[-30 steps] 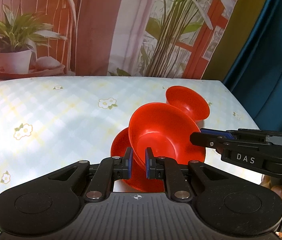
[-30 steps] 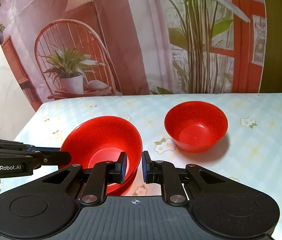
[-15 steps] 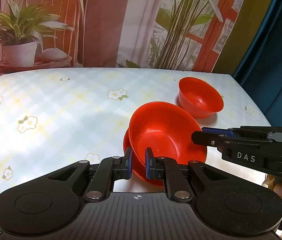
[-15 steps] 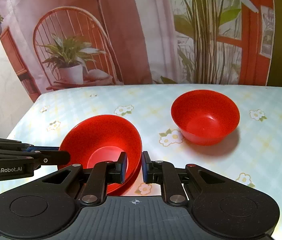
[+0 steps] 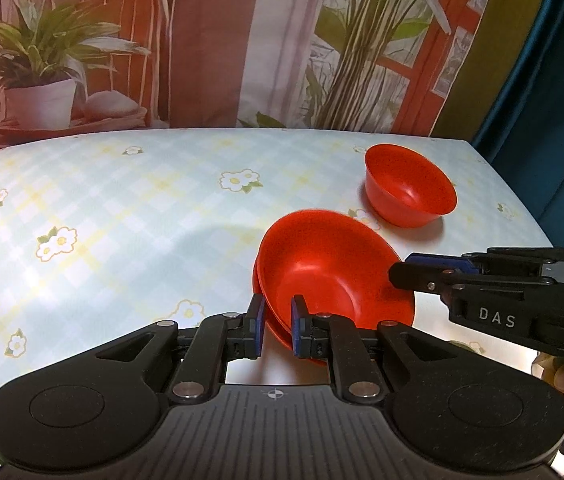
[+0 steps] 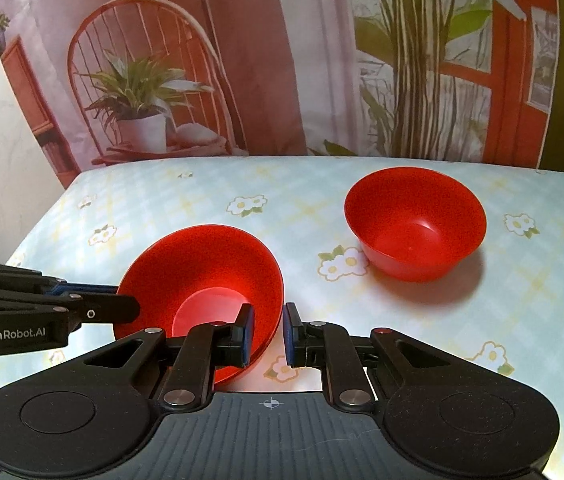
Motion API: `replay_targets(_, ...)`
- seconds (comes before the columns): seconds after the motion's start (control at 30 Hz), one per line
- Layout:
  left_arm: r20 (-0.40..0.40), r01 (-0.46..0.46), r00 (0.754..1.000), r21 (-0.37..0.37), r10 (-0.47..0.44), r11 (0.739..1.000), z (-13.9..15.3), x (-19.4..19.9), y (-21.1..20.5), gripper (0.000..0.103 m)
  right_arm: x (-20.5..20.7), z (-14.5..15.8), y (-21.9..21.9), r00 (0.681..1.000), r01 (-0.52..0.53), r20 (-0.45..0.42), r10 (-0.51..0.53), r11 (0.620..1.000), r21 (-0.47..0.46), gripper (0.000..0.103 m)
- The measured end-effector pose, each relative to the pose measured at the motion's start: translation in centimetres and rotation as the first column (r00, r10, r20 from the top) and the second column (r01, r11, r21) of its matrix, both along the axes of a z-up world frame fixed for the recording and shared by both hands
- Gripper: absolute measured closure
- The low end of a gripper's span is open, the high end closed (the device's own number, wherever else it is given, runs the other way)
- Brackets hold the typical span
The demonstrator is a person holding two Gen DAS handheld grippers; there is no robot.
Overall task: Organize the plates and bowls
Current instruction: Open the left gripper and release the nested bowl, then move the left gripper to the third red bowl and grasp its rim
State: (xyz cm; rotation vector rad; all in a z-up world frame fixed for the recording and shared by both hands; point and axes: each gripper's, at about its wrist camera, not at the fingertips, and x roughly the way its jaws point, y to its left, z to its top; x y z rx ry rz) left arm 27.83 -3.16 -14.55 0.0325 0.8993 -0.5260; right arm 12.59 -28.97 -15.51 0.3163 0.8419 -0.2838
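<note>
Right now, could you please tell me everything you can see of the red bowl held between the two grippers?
The red bowl is glossy, plastic-looking, wide-rimmed, empty and tilted. It nests in a second red dish whose edge shows beneath it, on the floral tablecloth. The left gripper clamps one rim; its jaws have just opened slightly. The right gripper clamps the opposite rim.

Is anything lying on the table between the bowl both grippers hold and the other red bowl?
Nothing visible does. Only flowered tablecloth shows between the held bowl and the other bowl. The left gripper and right gripper each clamp the held bowl's rim; another red dish sits right beneath it.
</note>
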Motion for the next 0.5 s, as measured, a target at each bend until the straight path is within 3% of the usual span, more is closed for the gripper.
replay_targets(0.5, 0.052, -0.021, 0.998, -0.019, 0.022, 1.0, 2.2, 0.7, -0.5, 0.084, -1.3, 1.4, -2.5, 1.0, 0.018, 0.004, -0.018, 0.998, -0.053, 0.085)
